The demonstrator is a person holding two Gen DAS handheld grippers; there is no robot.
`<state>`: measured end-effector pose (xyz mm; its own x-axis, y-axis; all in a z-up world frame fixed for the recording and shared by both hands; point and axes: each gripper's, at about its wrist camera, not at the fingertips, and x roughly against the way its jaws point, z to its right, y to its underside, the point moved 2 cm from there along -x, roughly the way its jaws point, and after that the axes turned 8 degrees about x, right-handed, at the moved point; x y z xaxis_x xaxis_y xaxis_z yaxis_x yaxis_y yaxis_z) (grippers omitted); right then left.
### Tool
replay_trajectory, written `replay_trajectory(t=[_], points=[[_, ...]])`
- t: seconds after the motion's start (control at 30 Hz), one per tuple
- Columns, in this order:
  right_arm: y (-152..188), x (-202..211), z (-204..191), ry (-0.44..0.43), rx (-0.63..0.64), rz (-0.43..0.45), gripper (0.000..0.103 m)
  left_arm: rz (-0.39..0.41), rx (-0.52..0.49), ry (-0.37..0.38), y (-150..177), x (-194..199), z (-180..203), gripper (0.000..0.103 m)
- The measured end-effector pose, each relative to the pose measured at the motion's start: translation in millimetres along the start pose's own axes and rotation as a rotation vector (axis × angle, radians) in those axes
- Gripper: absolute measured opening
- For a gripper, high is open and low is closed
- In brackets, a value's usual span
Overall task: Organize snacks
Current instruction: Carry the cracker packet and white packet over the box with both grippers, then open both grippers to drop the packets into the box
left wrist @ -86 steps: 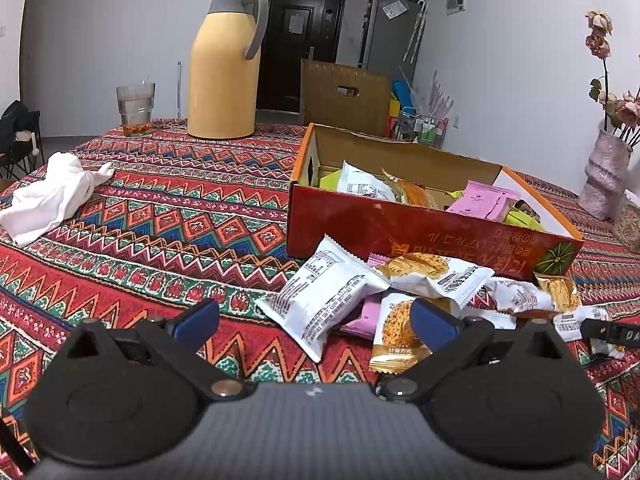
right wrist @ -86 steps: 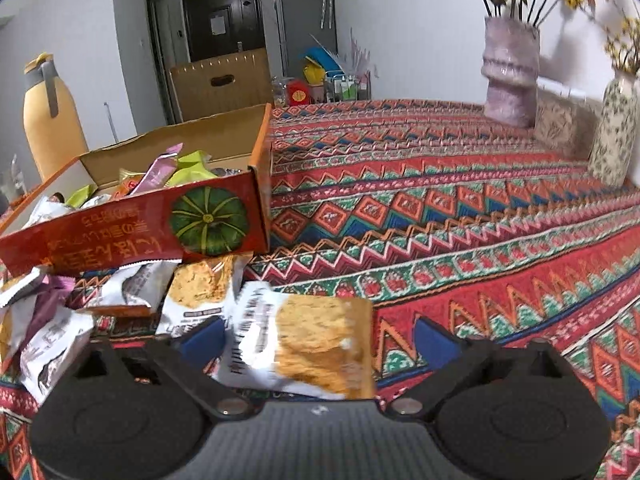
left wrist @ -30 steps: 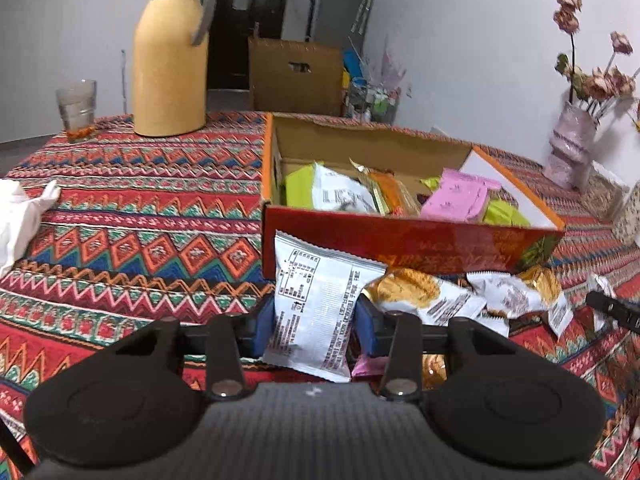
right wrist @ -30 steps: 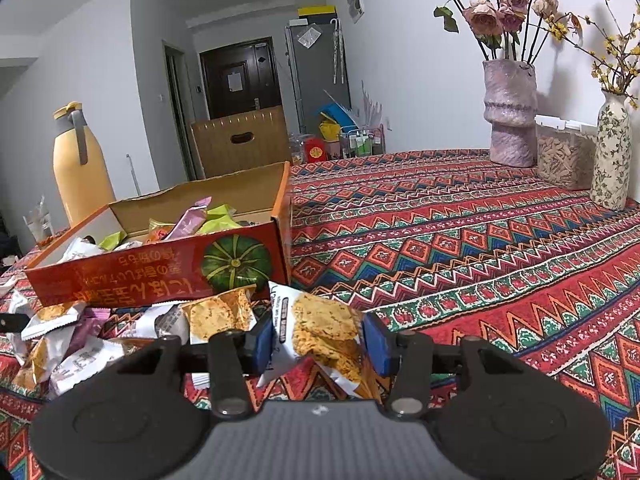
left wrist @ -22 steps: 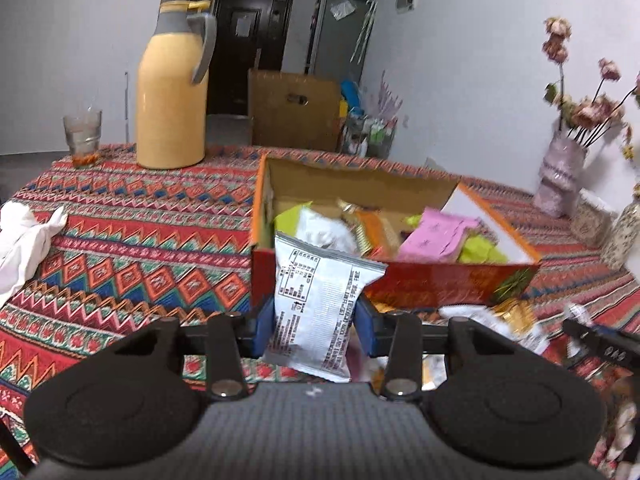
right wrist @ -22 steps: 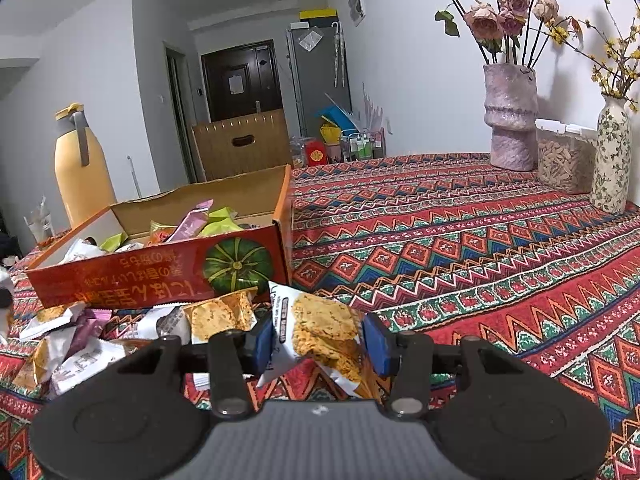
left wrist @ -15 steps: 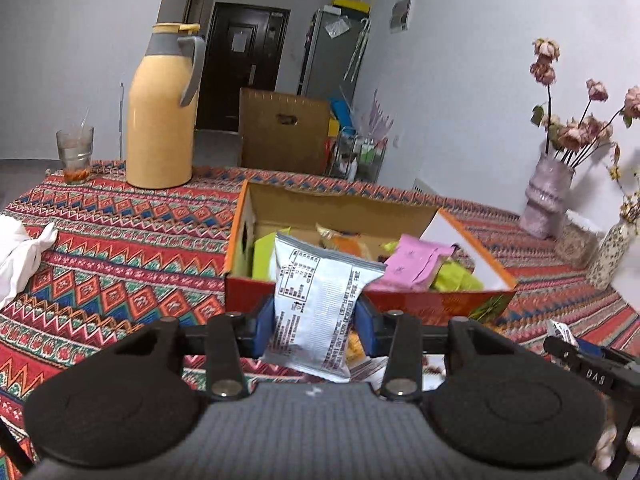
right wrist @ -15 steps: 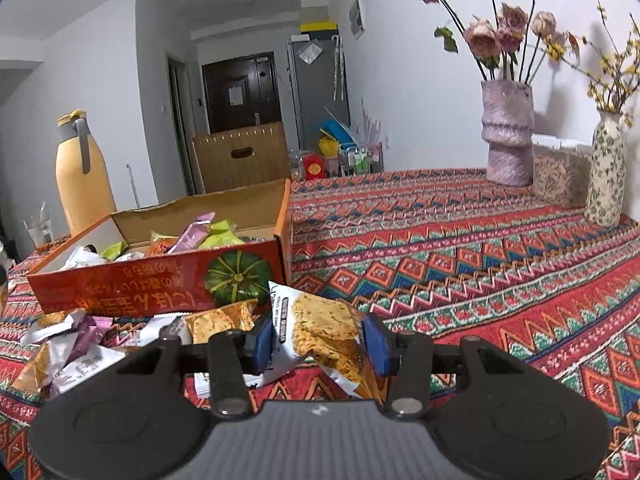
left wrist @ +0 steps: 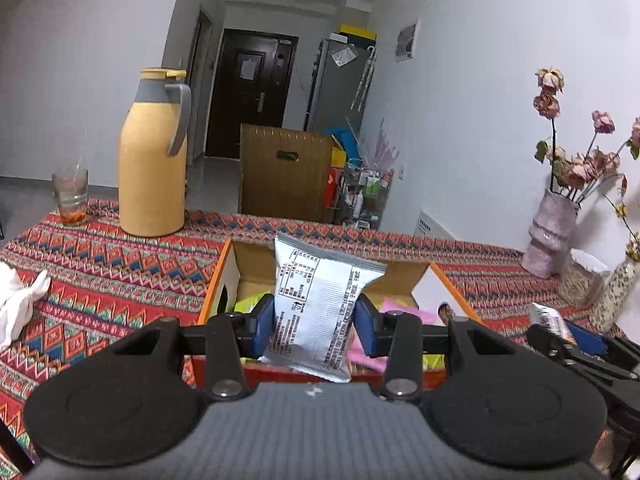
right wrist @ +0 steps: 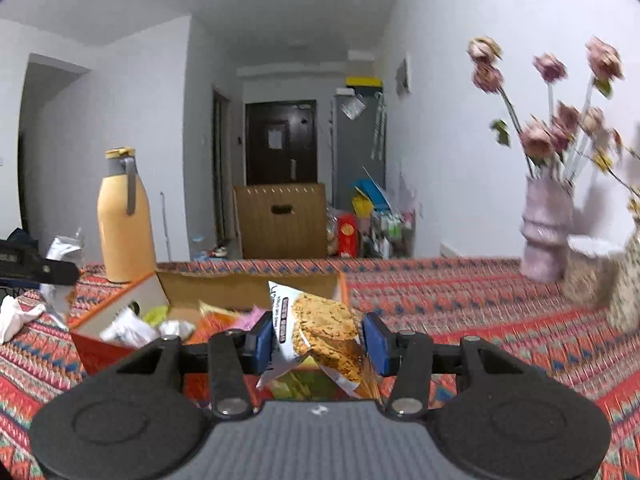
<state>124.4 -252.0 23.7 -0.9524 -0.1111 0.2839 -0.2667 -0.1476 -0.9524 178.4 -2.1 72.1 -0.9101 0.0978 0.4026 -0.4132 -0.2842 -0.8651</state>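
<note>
Left gripper (left wrist: 315, 322) clamps silver-white foil packet (left wrist: 320, 304), right gripper (right wrist: 319, 338) clamps biscuit-print packet (right wrist: 320, 328), both above open orange cardboard box (right wrist: 120, 312); light, crinkly, slippery, likely crushable—grip mid-body.

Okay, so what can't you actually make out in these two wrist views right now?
- Left wrist view: the white packet in the left hand-held gripper hides the middle of the snack box.
- Left wrist view: packet print too small to read.
- Right wrist view: the vase and flowers are motion-blurred.
- Right wrist view: the right hand-held gripper and its cookie packet cover the box front.
</note>
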Motion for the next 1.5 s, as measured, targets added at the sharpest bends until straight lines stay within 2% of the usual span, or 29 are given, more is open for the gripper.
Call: replay_trajectory(t=[0.2,0.4,0.57,0.73,0.97,1.0,1.07,1.1,1.17,1.2,1.23,1.33,1.5], points=[[-29.9,-33.4,-18.3,-0.041,0.009,0.026,0.046,0.034,0.021,-0.032,-18.9,-18.3,5.7,0.042],[-46.4,-75.6,-37.4,-0.074,0.002,0.025,0.046,0.029,0.041,-0.089,-23.3,-50.9,-2.2,0.042],[-34.6,-99.1,-45.3,-0.084,-0.014,0.016,0.046,0.023,0.073,-0.114,-12.0,-73.0,-21.2,0.042],[-25.5,-103.3,-50.6,-0.103,-0.006,0.012,0.046,-0.002,0.067,-0.135,-5.5,-80.5,-27.5,0.042],[-12.7,-121.3,-47.1,-0.110,-0.028,-0.077,0.047,-0.001,0.056,-0.127,-0.7,-81.8,-25.8,0.044],[-12.4,-120.7,-47.3,-0.111,-0.027,-0.078,0.050,0.003,0.057,-0.130,-0.2,-80.5,-25.1,0.047],[-12.3,-119.5,-48.2,-0.111,-0.024,-0.081,0.060,0.019,0.054,-0.130,-0.2,-77.7,-24.5,0.070],[-11.6,-118.5,-48.1,-0.103,-0.025,-0.082,0.062,0.036,0.054,-0.132,-0.7,-74.9,-24.4,0.076],[-10.1,-116.6,-46.8,-0.105,-0.033,-0.097,0.072,0.062,0.062,-0.135,-2.1,-69.2,-25.8,0.097],[-10.4,-116.3,-45.9,-0.111,-0.042,-0.101,0.084,0.078,0.070,-0.138,-2.7,-65.8,-26.3,0.102],[-9.9,-114.7,-44.6,-0.113,-0.049,-0.101,0.093,0.096,0.078,-0.140,-3.3,-62.2,-27.0,0.103],[-11.0,-110.7,-43.8,-0.102,-0.054,-0.092,0.103,0.106,0.099,-0.131,-5.9,-58.0,-29.3,0.103],[-10.5,-107.2,-44.3,-0.103,-0.051,-0.092,0.103,0.088,0.104,-0.132,-5.3,-62.0,-30.8,0.103]])
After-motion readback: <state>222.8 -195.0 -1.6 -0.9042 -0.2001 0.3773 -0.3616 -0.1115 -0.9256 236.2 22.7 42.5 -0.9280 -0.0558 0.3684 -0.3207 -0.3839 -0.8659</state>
